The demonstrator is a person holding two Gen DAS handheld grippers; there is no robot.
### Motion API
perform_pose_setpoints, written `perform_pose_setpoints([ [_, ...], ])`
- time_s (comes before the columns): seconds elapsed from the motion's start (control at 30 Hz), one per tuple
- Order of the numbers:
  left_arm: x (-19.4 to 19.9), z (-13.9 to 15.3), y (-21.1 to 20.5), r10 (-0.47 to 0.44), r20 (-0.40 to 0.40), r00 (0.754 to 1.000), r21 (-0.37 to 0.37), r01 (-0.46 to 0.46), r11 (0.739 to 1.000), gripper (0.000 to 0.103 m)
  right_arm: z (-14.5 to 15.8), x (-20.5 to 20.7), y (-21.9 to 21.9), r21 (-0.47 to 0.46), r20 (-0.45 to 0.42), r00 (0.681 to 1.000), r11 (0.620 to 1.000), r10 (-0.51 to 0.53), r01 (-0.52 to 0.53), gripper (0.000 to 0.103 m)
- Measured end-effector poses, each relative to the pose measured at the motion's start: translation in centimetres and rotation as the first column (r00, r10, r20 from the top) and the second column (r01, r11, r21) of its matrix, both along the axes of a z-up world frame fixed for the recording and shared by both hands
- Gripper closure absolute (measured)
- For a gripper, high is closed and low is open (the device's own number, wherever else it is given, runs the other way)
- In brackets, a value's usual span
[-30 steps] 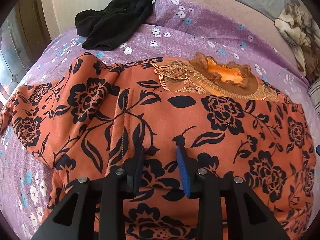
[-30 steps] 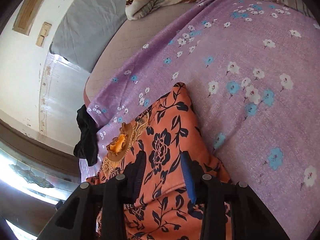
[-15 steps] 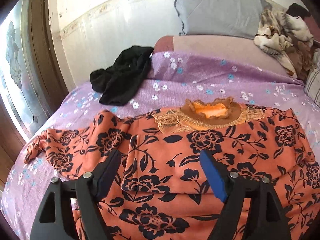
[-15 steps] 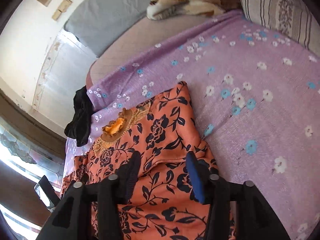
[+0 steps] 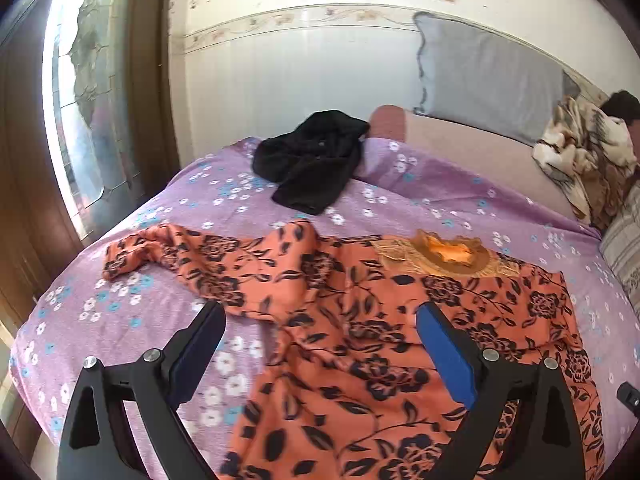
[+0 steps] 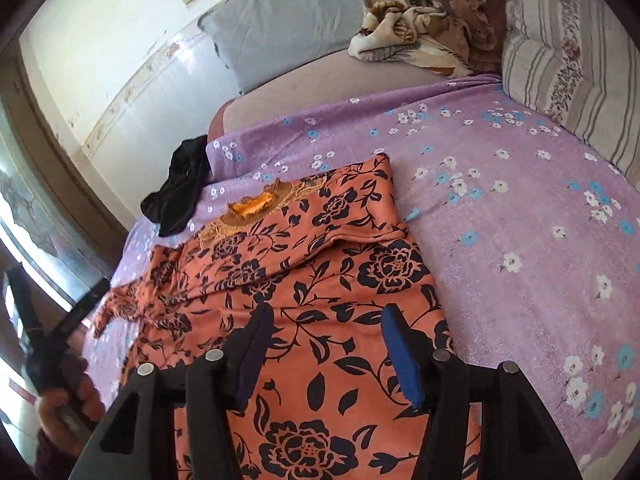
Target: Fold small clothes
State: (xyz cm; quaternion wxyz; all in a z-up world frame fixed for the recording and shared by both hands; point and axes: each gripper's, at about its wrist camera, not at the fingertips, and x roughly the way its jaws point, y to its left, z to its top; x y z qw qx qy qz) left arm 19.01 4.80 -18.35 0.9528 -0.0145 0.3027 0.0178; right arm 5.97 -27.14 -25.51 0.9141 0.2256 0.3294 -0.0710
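- Left gripper (image 5: 320, 334) spread wide, holding nothing, above the orange floral top (image 5: 392, 320).
- Right gripper (image 6: 326, 340) gapes too, over the top's folded side.
- Black garment (image 5: 312, 160) lies apart on the bed (image 5: 120, 320).

Two garments are counted on the purple floral bedsheet (image 5: 224, 216): one orange floral top (image 5: 360, 320) and, beyond it, one black garment (image 5: 312, 168). Past the sheet, one grey pillow (image 5: 480, 76), one striped pillow (image 6: 568, 76) and one crumpled blanket (image 6: 424, 36) are counted.

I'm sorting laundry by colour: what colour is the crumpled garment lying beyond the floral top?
Black garment, plain, with no pattern showing; clearest in the left wrist view.
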Motion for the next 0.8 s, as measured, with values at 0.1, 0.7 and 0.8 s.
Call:
perform_pose_setpoints([
  [0.1, 0.4, 1.4, 6.3, 0.112, -0.007, 0.994, 0.022, -0.111, 0.994, 0.007, -0.4, 0.9, 0.6, 0.007, -0.014, 1.000, 1.000, 0.025, -0.025, 0.043],
  [0.7, 10.4, -5.7, 33.0, 0.436, -0.351, 0.829, -0.342, -0.547, 0.764, 0.007, -1.7, 4.5, 0.4, 0.068, -0.048, 0.997, 0.996, 0.066, -0.062, 0.043],
  [0.8, 12.4, -7.5, 33.3, 0.412, -0.399, 0.819, -0.429, -0.564, 0.706, 0.008, -1.8, 4.8, 0.2, 0.041, -0.057, 0.997, 0.998, 0.059, -0.057, 0.043],
])
